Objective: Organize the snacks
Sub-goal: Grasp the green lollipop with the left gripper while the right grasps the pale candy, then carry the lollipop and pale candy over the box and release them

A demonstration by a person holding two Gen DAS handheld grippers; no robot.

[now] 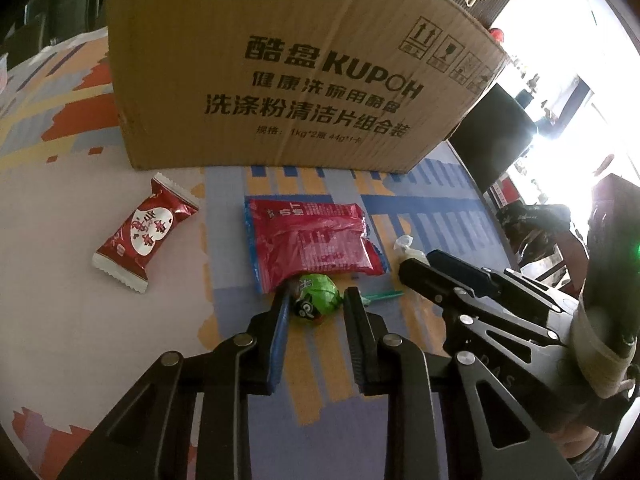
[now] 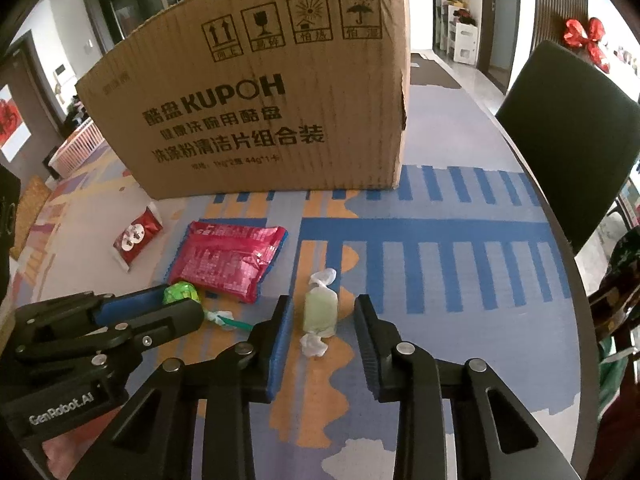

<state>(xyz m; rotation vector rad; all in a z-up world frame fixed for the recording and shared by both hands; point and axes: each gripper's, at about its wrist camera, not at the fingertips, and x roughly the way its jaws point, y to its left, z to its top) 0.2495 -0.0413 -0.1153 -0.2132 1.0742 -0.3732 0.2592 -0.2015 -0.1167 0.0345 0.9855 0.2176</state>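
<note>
Left hand-held gripper (image 1: 316, 300) jaws narrow, flanking green lollipop (image 1: 316, 294) head, contact unclear; stick points right. Right hand-held gripper (image 2: 322, 312) jaws apart around pale wrapped candy (image 2: 319, 312), long axis running away along the fingers. Pink packet (image 2: 228, 264) lies beyond, on the tabletop (image 2: 440, 320).

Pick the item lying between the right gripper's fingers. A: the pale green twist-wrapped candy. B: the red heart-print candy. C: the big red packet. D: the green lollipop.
A: in the right wrist view the pale green candy lies on the table between the right gripper fingers, while the lollipop sits at the left gripper.
</note>
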